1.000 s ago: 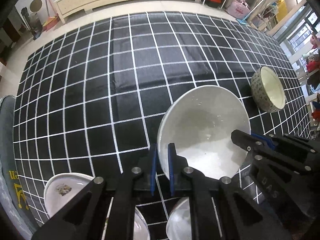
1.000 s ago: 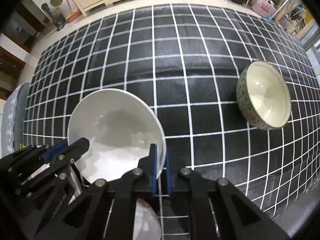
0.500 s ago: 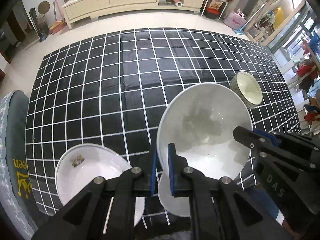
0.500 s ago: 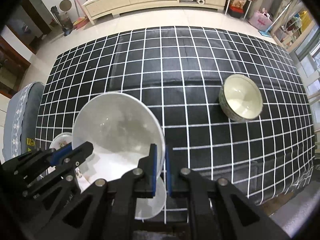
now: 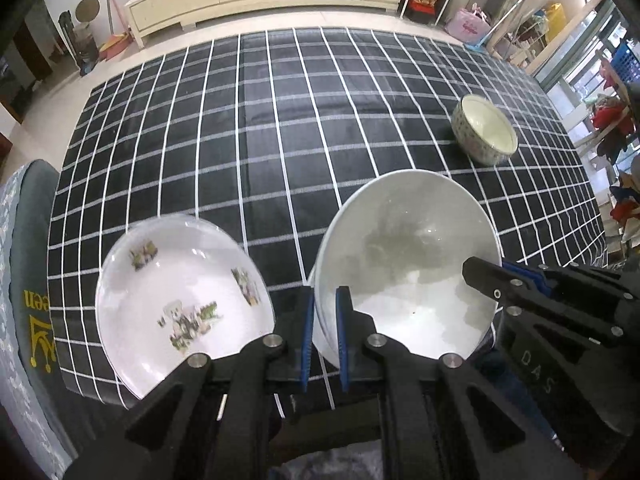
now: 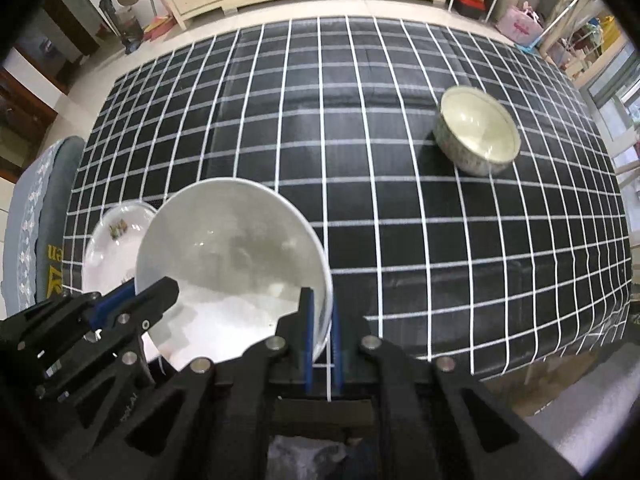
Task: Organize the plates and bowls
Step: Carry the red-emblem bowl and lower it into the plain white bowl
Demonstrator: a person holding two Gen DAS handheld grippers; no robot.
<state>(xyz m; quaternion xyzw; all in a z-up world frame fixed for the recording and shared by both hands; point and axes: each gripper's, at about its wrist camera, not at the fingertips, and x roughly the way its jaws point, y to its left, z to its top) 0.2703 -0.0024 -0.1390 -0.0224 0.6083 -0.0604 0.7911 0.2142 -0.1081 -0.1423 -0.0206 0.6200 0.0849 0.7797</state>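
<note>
Overhead, left gripper (image 5: pixel 323 312) and right gripper (image 6: pixel 321 322) clamped on white bowl (image 5: pixel 404 264) rim, decorated plate (image 5: pixel 176 300) just beside, patterned bowl (image 5: pixel 484 130) well apart, checked tablecloth (image 5: pixel 280 128) beyond bare.

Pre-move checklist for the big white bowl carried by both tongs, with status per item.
1. Left tongs clamped on the white bowl rim: ok.
2. Right tongs clamped on the opposite rim: ok.
3. Bowl clear of the checked tablecloth: ok, it looks lifted above the near edge.
4. Bowl level: not ok, it looks tilted, but it shows only a thin wet film.
5. Flowered plate clear of the bowl: ok, it lies apart to the left.
6. Patterned bowl free as a stacking target: ok, empty and upright; whether the white bowl fits it, cannot tell.
</note>
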